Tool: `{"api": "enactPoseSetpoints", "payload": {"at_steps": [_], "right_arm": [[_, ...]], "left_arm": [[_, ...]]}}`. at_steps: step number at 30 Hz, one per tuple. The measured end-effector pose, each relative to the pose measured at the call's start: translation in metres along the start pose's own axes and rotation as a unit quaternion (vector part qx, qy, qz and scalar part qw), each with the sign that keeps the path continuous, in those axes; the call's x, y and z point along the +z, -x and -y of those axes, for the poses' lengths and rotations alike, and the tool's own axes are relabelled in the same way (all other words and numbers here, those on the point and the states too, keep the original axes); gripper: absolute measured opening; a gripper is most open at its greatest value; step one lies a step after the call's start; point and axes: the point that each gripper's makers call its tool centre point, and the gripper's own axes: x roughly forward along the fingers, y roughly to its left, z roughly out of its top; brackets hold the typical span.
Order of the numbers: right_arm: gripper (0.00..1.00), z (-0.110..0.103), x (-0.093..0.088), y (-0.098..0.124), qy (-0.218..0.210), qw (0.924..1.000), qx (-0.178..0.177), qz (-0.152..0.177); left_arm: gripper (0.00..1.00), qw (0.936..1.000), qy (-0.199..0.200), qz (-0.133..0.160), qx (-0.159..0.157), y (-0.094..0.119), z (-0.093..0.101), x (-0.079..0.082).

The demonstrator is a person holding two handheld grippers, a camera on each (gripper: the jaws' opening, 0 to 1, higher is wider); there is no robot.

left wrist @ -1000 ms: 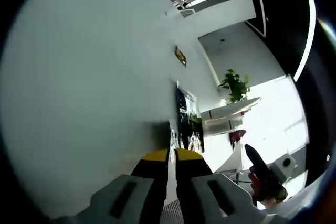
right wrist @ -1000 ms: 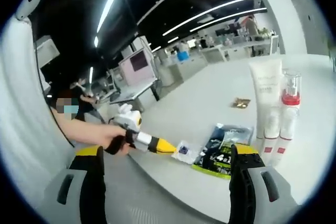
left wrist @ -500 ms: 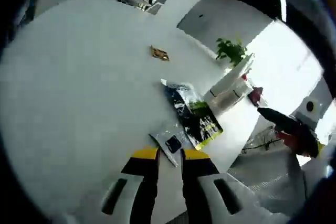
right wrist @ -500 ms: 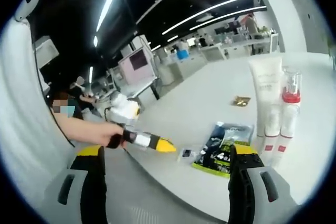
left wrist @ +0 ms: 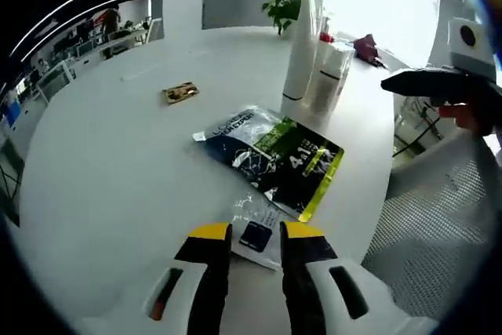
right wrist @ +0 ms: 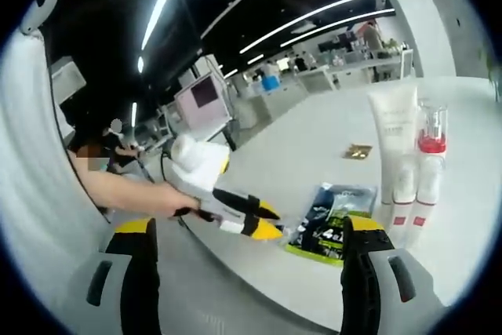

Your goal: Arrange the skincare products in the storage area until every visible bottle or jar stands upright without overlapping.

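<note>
1. The left claw (left wrist: 255,233) hangs low over the near edge of the white bench (left wrist: 102,162), jaws a narrow gap apart and holding nothing. A small clear sachet (left wrist: 255,233) with a dark square on it lies on the bench right at its yellow tips.

2. Just beyond the sachet lies a flat dark-and-green pouch (left wrist: 274,161), which overlaps the sachet's far edge. A small gold packet (left wrist: 180,92) lies well apart, further out on the bench.

3. The skincare products stand at the far side of the pouch: a tall white tube (left wrist: 302,52), a red-capped pump bottle (right wrist: 433,132) and two shorter white tubes (right wrist: 416,194). All look upright and close together; whether they touch I cannot tell.

4. The right claw (right wrist: 247,260) hangs back off the bench edge, jaws wide apart and empty.

5. Judgement: the step in hand is the left claw's approach to the sachet, the flat items being the ones not yet put in order.

6. Next move, as I judge it: lower the tips onto the sachet's near edge, pinch it, and draw it clear of the pouch without sliding either into the standing tubes.
</note>
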Motion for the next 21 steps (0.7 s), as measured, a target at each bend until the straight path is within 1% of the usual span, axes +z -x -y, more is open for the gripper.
{"api": "enactPoseSetpoints", "payload": {"at_steps": [1,2,4,6,8,10,14,17,18,21], "right_arm": [[0.97,0.0004,-0.0002,0.0001,0.000,1.0000,-0.001,0.000],[0.97,0.0009,-0.0005,0.0002,0.000,1.0000,-0.002,-0.001],[0.97,0.0013,-0.0003,0.0003,-0.001,1.0000,-0.003,0.000],[0.97,0.0017,-0.0004,0.0004,-0.001,1.0000,-0.004,0.000],[0.97,0.0019,-0.0009,0.0004,-0.003,1.0000,-0.003,-0.001],[0.97,0.0023,-0.0012,0.0005,-0.003,1.0000,-0.004,-0.002],[0.96,0.0026,-0.0012,0.0005,-0.005,1.0000,-0.004,-0.002],[0.96,0.0031,-0.0017,0.0005,-0.007,1.0000,-0.004,-0.002],[0.96,0.0032,-0.0015,0.0005,-0.007,1.0000,-0.005,-0.002],[0.96,0.0035,-0.0014,0.0006,-0.008,1.0000,-0.006,-0.002]], "left_arm": [[0.20,1.0000,-0.002,-0.003,0.007,-0.0008,-0.0014,-0.0007],[0.21,0.9996,-0.013,-0.010,0.023,-0.0003,-0.0023,-0.0011],[0.22,0.9991,-0.022,-0.014,0.033,-0.0013,-0.0078,-0.0023],[0.22,0.9989,-0.033,-0.014,0.030,-0.0022,-0.0046,0.0002],[0.23,0.9983,-0.048,-0.015,0.031,-0.0055,-0.0063,-0.0010],[0.23,0.9979,-0.057,-0.014,0.028,-0.0062,-0.0003,0.0025],[0.23,0.9975,-0.067,-0.016,0.020,-0.0082,-0.0043,0.0010],[0.24,0.9962,-0.085,-0.016,0.009,-0.0081,-0.0031,0.0021],[0.24,0.9951,-0.098,-0.016,0.002,-0.0084,-0.0038,0.0021],[0.24,0.9934,-0.113,-0.019,-0.015,-0.0065,-0.0032,0.0022]]}}
